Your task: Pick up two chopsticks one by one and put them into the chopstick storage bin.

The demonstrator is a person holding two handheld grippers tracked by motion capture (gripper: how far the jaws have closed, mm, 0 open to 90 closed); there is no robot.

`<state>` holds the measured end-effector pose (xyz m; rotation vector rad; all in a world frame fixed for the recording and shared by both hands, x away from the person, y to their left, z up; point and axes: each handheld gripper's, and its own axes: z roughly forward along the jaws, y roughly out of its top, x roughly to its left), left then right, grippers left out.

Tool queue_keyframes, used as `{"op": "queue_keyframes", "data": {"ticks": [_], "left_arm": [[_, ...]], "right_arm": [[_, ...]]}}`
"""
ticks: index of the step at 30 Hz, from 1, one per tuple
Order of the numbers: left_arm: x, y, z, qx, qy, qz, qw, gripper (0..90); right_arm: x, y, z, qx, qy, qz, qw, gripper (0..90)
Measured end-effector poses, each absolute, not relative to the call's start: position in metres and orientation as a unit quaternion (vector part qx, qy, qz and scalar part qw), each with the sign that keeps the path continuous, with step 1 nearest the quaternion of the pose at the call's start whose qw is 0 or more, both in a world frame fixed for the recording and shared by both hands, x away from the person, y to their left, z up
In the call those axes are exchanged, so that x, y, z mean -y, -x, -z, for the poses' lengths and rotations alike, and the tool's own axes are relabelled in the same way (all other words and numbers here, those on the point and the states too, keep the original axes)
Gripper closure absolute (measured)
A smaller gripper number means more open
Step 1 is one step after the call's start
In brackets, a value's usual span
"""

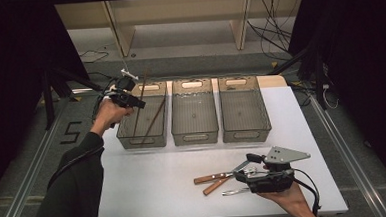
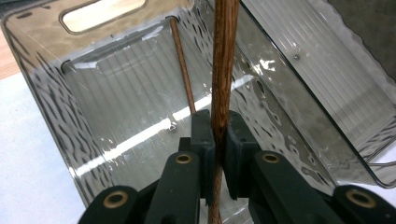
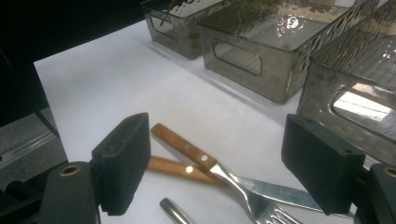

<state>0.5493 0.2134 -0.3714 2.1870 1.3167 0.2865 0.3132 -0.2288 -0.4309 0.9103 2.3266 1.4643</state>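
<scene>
White and bare for the most part, the surface (image 1: 149,176) carried three smoky clear bins in a row along its far side. We held our left claw (image 2: 218,140) over the left bin (image 1: 125,134), its pads clamped tight on a brown wooden chopstick (image 2: 223,60) that stood nearly upright between them, its lower end inside the bin. A second chopstick (image 2: 183,70) leaned slantwise in that same bin. Near the front edge our right claw (image 3: 219,158) hung with its jaws wide apart, gripping nothing, just above a wooden-handled fork (image 3: 210,165) that lay crossed over a wooden-handled knife (image 3: 175,168), with a metal handle (image 3: 173,210) beside them.
</scene>
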Motion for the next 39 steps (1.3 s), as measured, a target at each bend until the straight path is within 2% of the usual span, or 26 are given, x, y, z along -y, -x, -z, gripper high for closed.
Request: {"op": "queue_keyframes", "data": {"ticks": [14, 23, 27, 32, 39], "left_arm": [[-0.216, -0.549, 0.39, -0.504, -0.813, -0.093, 0.276, 82.7], [-0.216, -0.54, 0.381, -0.517, -0.795, -0.096, 0.303, 46.6], [-0.211, -0.528, 0.373, -0.508, -0.795, -0.099, 0.317, 35.1], [-0.207, -0.505, 0.365, -0.494, -0.783, -0.093, 0.365, 28.4], [-0.198, -0.469, 0.366, -0.466, -0.785, -0.096, 0.396, 24.0]], "right_arm": [[0.228, -0.313, 0.431, -0.799, -0.31, -0.501, 0.121, 24.8], [0.228, -0.313, 0.431, -0.799, -0.309, -0.501, 0.122, 24.9], [0.229, -0.313, 0.43, -0.801, -0.307, -0.5, 0.123, 24.8], [0.232, -0.314, 0.427, -0.804, -0.306, -0.494, 0.124, 24.7], [0.237, -0.317, 0.424, -0.814, -0.303, -0.48, 0.126, 24.4]]}}
